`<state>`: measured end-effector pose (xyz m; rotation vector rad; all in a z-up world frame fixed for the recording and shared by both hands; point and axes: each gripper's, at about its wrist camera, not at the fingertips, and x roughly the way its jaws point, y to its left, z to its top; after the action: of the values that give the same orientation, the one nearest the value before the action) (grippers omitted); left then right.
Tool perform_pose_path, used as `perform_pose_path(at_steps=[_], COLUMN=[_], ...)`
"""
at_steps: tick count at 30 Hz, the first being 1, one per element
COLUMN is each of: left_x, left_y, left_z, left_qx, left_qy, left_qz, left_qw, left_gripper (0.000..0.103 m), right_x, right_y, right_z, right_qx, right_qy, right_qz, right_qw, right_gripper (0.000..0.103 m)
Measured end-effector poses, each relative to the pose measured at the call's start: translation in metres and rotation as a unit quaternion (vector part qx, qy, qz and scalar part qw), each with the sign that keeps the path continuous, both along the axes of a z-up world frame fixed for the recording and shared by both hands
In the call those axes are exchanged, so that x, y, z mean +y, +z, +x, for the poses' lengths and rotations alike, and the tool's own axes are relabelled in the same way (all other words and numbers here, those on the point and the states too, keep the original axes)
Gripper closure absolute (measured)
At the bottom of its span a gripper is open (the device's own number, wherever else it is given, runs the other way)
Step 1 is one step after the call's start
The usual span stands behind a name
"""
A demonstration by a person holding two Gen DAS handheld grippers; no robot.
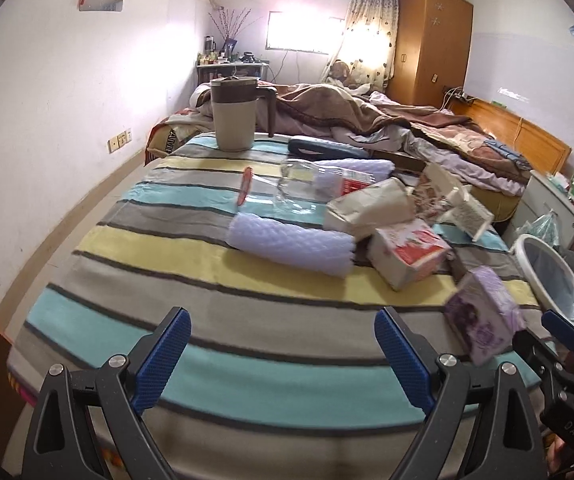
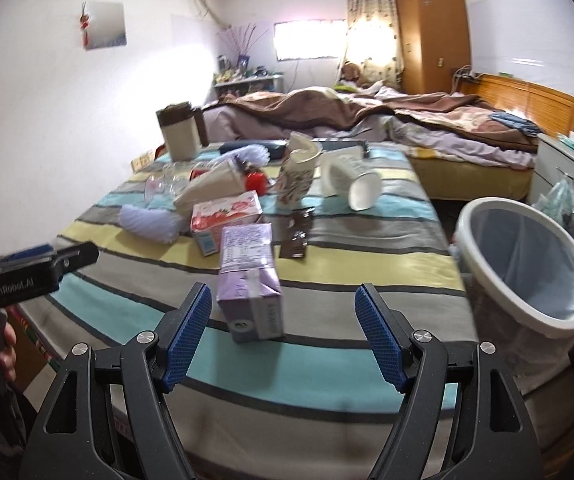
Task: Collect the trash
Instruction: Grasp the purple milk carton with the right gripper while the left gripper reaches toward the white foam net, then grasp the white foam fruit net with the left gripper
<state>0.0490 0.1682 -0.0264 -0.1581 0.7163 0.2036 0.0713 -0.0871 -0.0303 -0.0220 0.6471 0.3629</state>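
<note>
Leftmost in the right wrist view, the left gripper is cut off by the frame edge: only its black body, a sliver of blue pad and the fingers of the person's hand on its handle show. The left wrist view gives its state, blue-padded fingers spread wide over bare striped blanket, holding nothing.

Further right on that blanket lies the trash. A crushed clear plastic bottle is hard to make out through glare, beside a white foam mesh sleeve and a tan paper bag that hides part of a small red item behind it. Next comes a pink-and-white strawberry carton, then a lilac drink carton standing near the front edge, just ahead of the right gripper, whose jaws stand wide apart and empty. A dark brown wrapper lies flat beyond it, with a patterned paper cup and a tipped white paper cup behind.

Rightmost, a white-rimmed bin with a clear liner stands off the bed's side, its base hidden below the mattress and blurred.
</note>
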Motion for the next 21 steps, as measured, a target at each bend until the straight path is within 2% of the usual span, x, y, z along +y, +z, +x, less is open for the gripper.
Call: perform_pose_path(at_steps=[7, 9, 11, 12, 15, 21], left_x=[0.024, 0.027, 0.029, 0.028, 0.028, 0.023], left_y=[-0.005, -0.007, -0.009, -0.008, -0.01, -0.017], left_z=[0.037, 0.047, 0.059, 0.063, 0.078, 0.107], left_qx=[0.017, 0.018, 0.025, 0.023, 0.027, 0.043], left_qy=[-0.006, -0.007, -0.006, -0.006, -0.007, 0.02], left_qz=[-0.037, -0.048, -0.063, -0.066, -0.081, -0.094], left_qw=[0.9992, 0.9987, 0.9977, 0.9975, 0.9963, 0.9944], left_gripper=[0.009, 0.009, 0.009, 0.009, 0.009, 0.009], right_x=[0.017, 0.02, 0.023, 0.022, 0.024, 0.021], right_y=[-0.007, -0.008, -0.01, -0.01, -0.011, -0.008], right_z=[0.013, 0.013, 0.016, 0.017, 0.02, 0.023], right_qx=[0.018, 0.016, 0.019, 0.022, 0.018, 0.005], right_qy=[0.014, 0.012, 0.013, 0.013, 0.009, 0.0], right_qz=[-0.016, -0.023, -0.031, -0.032, -0.034, -0.039], right_qw=[1.0, 1.0, 0.999, 0.999, 0.999, 0.999], right_gripper=[0.029, 0.039, 0.061, 0.064, 0.064, 0.064])
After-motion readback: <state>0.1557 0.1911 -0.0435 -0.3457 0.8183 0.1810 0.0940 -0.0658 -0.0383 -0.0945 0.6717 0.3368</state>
